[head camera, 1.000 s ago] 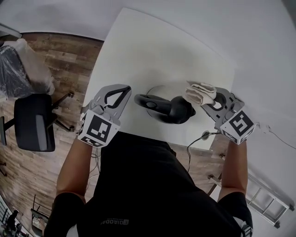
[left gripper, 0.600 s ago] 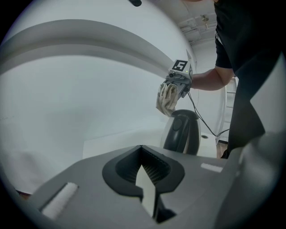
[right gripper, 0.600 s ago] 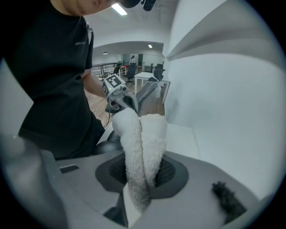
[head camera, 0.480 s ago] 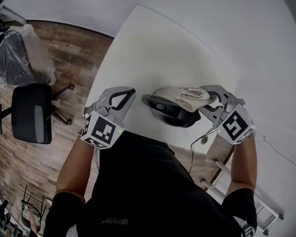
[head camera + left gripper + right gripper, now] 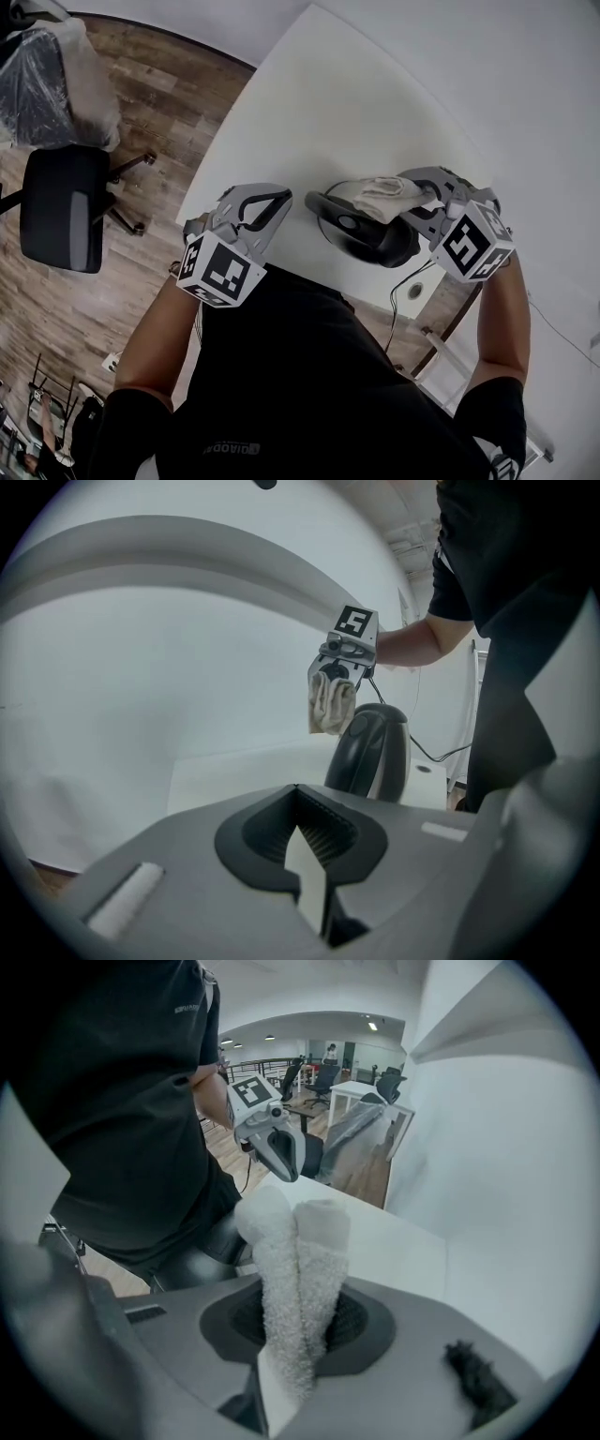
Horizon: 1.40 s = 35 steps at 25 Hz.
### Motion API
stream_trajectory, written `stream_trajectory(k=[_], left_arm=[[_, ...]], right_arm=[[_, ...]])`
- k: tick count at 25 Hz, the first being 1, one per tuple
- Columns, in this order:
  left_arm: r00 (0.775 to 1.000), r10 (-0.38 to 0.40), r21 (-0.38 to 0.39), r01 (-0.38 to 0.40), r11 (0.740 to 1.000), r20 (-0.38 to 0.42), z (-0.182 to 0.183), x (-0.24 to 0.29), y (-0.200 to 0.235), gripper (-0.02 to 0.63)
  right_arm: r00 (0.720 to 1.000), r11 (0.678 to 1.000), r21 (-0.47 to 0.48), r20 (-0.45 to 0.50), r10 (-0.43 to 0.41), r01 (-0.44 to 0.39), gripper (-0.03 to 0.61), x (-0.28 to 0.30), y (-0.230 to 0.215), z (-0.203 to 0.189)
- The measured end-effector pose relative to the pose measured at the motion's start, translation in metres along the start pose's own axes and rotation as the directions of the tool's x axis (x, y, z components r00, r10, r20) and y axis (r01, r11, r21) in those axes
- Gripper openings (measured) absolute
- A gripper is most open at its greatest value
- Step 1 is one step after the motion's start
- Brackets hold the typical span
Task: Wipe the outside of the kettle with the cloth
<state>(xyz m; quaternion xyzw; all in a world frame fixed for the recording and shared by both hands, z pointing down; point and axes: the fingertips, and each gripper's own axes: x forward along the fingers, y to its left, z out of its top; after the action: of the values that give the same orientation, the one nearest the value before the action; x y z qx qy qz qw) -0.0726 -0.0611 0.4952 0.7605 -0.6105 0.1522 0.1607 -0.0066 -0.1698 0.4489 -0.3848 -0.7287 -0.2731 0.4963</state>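
Over kettle [image 5: 367,239], right tongs [image 5: 419,194] clamp cloth [image 5: 379,195]; left tongs [image 5: 279,200] closed, empty, hovering alongside.

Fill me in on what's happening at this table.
A person stands at a white table with a gripper in each hand. The right gripper is shut on a folded cloth and holds it at the top of the dark kettle, ready to wipe it. Whether the cloth actually touches can't be told. The left gripper is shut on nothing and hangs beside the kettle, clear of it.
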Motion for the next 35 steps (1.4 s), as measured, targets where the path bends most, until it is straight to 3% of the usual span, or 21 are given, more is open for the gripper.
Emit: stream_trajectory(k=[21, 35], left_arm=[[0.999, 0.028, -0.087, -0.026, 0.996, 0.023, -0.015, 0.003, -0.01, 0.006], [0.996, 0.087, -0.125, -0.085, 0.989, 0.012, -0.025, -0.005, -0.012, 0.007]], right_arm=[[0.956, 0.952, -0.115, -0.113, 0.27, -0.282, 0.094, 0.096, -0.008, -0.009], [0.93, 0.928, -0.11, -0.146, 0.338, -0.355, 0.094, 0.146, -0.006, -0.018]])
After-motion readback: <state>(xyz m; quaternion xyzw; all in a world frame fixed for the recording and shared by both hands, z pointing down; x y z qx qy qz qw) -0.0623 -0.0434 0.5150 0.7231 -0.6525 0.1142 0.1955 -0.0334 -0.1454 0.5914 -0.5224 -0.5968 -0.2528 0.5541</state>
